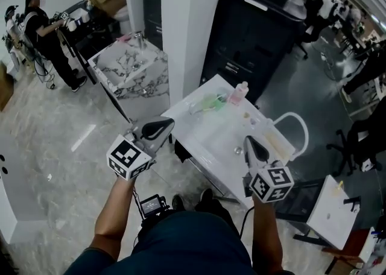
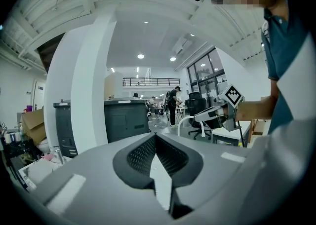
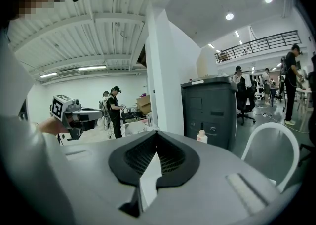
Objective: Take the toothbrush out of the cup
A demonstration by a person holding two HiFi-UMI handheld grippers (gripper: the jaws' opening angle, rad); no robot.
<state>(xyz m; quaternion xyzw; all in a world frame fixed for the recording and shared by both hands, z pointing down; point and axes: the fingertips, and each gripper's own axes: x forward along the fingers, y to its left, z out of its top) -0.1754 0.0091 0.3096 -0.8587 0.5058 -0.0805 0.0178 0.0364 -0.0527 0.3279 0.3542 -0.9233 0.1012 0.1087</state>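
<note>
Both tools clenched and empty, short of the cup on the table.

The left tool (image 1: 158,126) and the right tool (image 1: 249,145) hover at the near side of the white table (image 1: 211,141), touching nothing on it. Each tool's own view shows its jaws closed tip to tip with nothing between them. The clear cup (image 1: 204,105) is at the far part of the table top, well apart from both tools; blur prevents telling whether it stands upright. A green streak at the cup reads as the toothbrush (image 1: 213,101), but it is too indistinct to confirm how it sits. A small bottle (image 1: 240,92) stands near the cup. In both gripper views the tool body hides the table top and the cup. A white chair (image 1: 289,114) shows only its curved back beyond the right tool.
</note>
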